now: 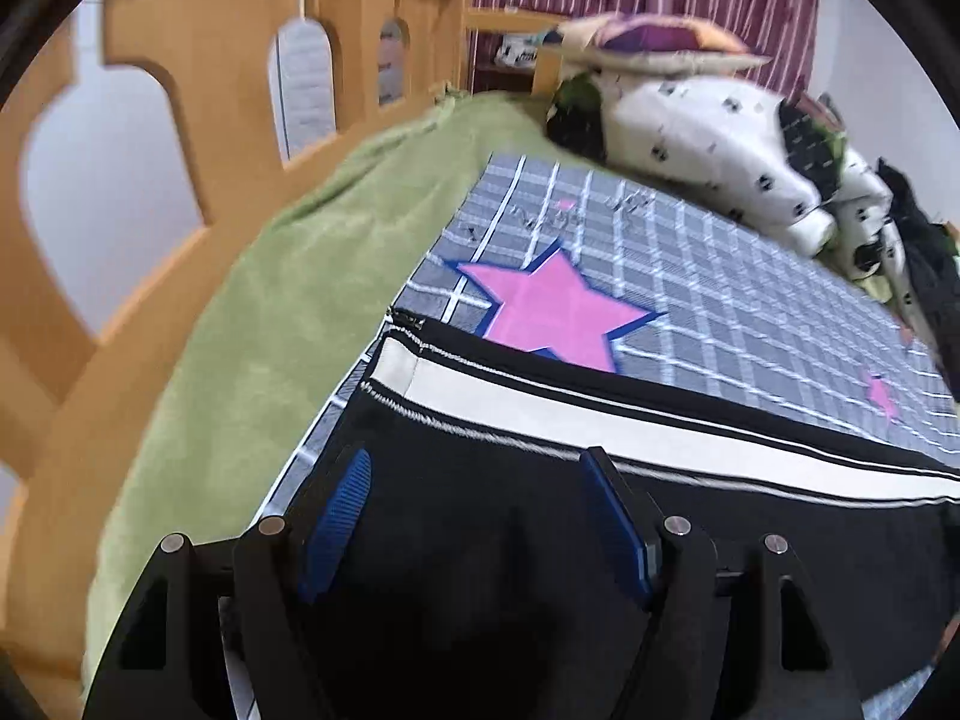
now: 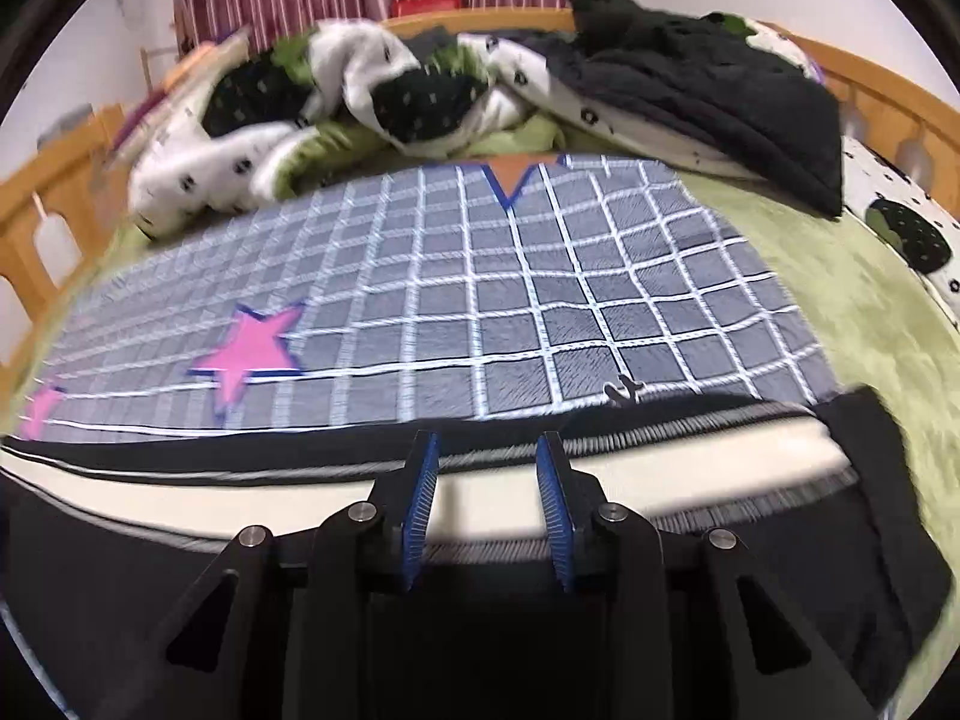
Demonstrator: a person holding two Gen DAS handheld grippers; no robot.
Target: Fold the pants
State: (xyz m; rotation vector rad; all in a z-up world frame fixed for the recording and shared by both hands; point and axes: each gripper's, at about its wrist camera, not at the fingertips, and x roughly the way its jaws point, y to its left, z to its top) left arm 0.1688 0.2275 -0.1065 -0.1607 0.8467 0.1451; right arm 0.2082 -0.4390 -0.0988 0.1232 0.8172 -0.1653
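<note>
Both wrist views look down over a bed, and the black pants [image 1: 690, 516] lie flat right under the tools. The left hand-held gripper [image 1: 477, 468] hangs above the dark cloth with its blue-padded fingers [image 1: 336, 516] spread wide, nothing between them; the pads look clear of the fabric. Just ahead of its tips runs the pants' broad white stripe [image 1: 600, 420] with thin white lines beside it, crossing from left to right. Beyond that stripe lies a grey checked blanket [image 1: 720, 300], and a big pink star [image 1: 558, 312] sits straight ahead of the left tool, partly tucked under the pants' edge. Off to its left is a green sheet [image 1: 252, 312], then the wooden bed rail [image 1: 198, 60] with arched cut-outs.

Over to the right hand-held gripper [image 2: 487, 450]: its jaws stand partly apart, a narrower gap than the left, with the white stripe [image 2: 498, 510] showing between the blue pads [image 2: 420, 510]. Whether the pads touch the cloth I cannot tell; the view is blurred. The pants [image 2: 870, 552] spread to either side of it, ending at a hem on its right. Ahead lies the checked blanket [image 2: 540, 300], a pink star [image 2: 249, 348] forward and left. Far ahead sit rumpled white-and-black bedding [image 2: 336, 96] and a dark garment [image 2: 708, 90].
</note>
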